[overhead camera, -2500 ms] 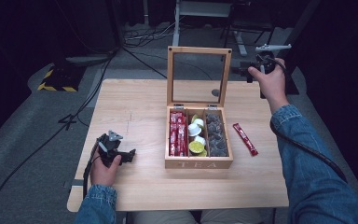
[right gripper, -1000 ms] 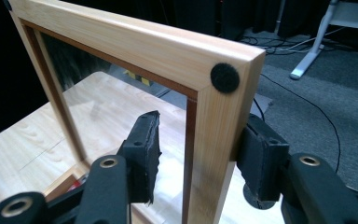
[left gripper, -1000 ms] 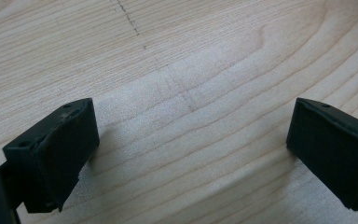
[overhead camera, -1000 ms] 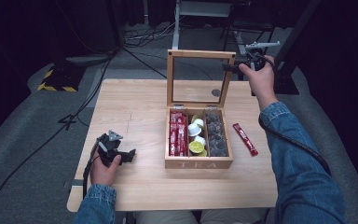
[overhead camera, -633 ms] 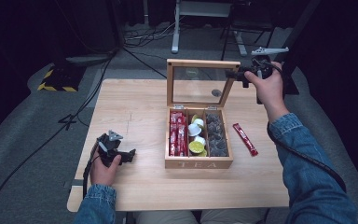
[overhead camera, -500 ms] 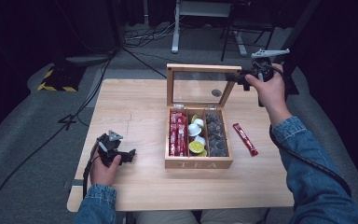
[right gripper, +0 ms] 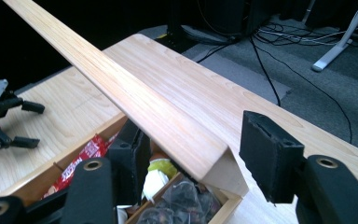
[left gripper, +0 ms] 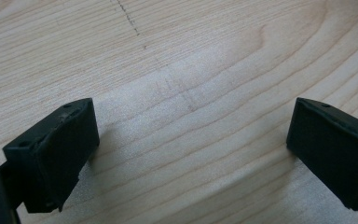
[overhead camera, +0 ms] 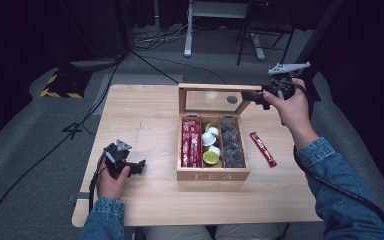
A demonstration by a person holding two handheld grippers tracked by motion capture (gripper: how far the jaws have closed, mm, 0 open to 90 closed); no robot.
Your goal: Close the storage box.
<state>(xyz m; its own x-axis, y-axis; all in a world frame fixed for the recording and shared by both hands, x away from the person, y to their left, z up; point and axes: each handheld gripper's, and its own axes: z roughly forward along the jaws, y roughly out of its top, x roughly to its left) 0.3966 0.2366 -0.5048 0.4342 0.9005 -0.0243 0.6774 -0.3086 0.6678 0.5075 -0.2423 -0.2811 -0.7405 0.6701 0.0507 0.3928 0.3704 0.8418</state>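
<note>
left claw (overhead camera: 139, 166) at 8 o'clock on worktop (overhead camera: 145, 125), spread wide over bare wood, nothing between | tea box (overhead camera: 213, 175) at centre, red sachets, cups, dark bags inside | red stick (overhead camera: 263, 148) at 3 o'clock of box | lid (overhead camera: 212, 87) half lowered | right claw (overhead camera: 250, 96) at 1 o'clock, just been opening, lid's corner between its jaws, pads apart from it

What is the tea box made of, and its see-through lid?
The pale wooden tea box looks like light unvarnished wood: grain lines show, matte surface. Its wood-framed lid has the same grain; the clear pane seems glass or plastic, which one is unclear.
</note>
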